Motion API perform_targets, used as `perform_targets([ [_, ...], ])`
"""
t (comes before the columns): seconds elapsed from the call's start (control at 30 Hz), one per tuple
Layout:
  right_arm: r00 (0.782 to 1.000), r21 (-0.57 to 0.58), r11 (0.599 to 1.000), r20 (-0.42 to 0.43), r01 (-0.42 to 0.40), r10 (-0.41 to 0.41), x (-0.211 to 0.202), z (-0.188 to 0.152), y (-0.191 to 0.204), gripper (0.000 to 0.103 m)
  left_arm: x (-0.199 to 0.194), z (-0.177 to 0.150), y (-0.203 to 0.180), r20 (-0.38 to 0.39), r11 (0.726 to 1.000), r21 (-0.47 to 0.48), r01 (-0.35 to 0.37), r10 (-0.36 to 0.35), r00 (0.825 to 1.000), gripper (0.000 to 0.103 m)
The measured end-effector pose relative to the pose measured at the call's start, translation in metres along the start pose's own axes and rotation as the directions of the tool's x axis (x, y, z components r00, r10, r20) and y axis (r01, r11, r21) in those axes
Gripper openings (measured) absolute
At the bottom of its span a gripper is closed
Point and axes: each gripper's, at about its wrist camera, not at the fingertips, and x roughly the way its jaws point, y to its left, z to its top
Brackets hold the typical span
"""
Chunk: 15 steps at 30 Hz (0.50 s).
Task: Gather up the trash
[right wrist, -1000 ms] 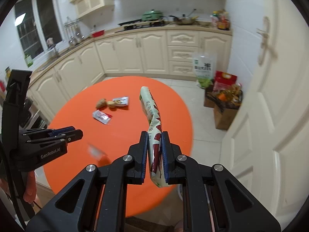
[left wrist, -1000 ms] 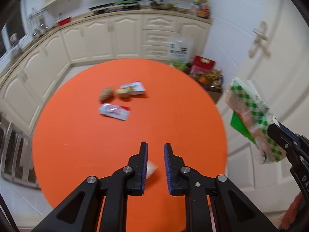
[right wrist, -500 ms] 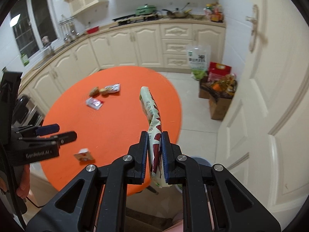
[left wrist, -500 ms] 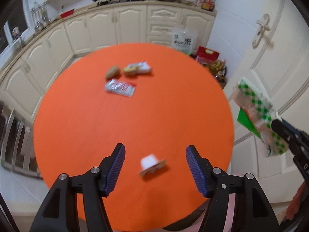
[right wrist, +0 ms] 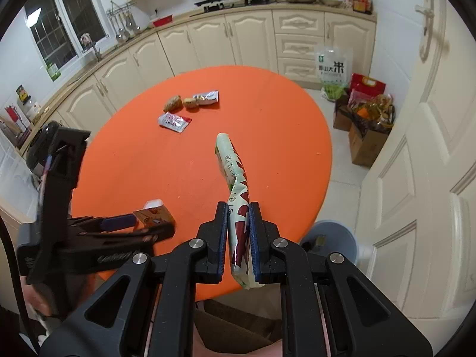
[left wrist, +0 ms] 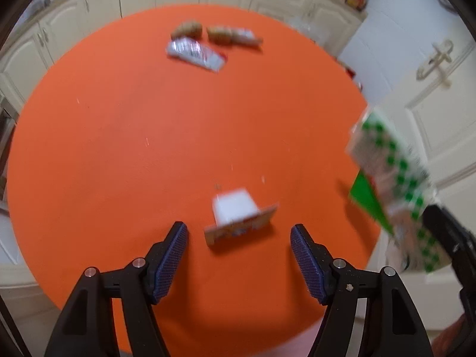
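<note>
The left gripper (left wrist: pixel 238 239) hangs low in its own view with its jaws spread wide, framing a small torn carton scrap (left wrist: pixel 238 215) that lies on the orange table (left wrist: pixel 119 148) just ahead of the blue pads; the wide spread probably gives room to close around the scrap from both sides. The right gripper (right wrist: pixel 238 229), at the bottom centre of its view, is clamped on a long crumpled wrapper (right wrist: pixel 235 184), holding it upright off the table's lower right edge, likely so it can go to the pale bin (right wrist: pixel 333 236) visible on the floor just right of it. More trash waits in the upper part of the table: a silver-and-red packet (right wrist: pixel 174 121), another opened wrapper (right wrist: pixel 206 97) and two brownish food lumps (right wrist: pixel 172 103) close together.
</note>
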Motion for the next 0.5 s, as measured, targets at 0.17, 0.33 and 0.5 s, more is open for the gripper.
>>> perform_targets([
  [0.17,0.999,-0.005,1.0,-0.032,-0.02,0.02,0.018,-0.002,0.002,0.014,0.004,0.006,0.007,0.029,1.0,-0.009,-0.004,0.004,1.0,0.024],
  [0.33,0.996,0.009,1.0,-0.085,-0.02,0.021,0.046,0.001,0.0,0.017,0.006,0.011,0.018,0.032,0.999,-0.021,0.036,-0.035,0.999,0.012],
  [0.5,0.99,0.013,1.0,-0.144,-0.003,0.005,0.077,0.003,-0.001,0.02,0.012,0.011,0.039,0.017,0.993,-0.051,0.104,-0.103,0.995,0.007],
])
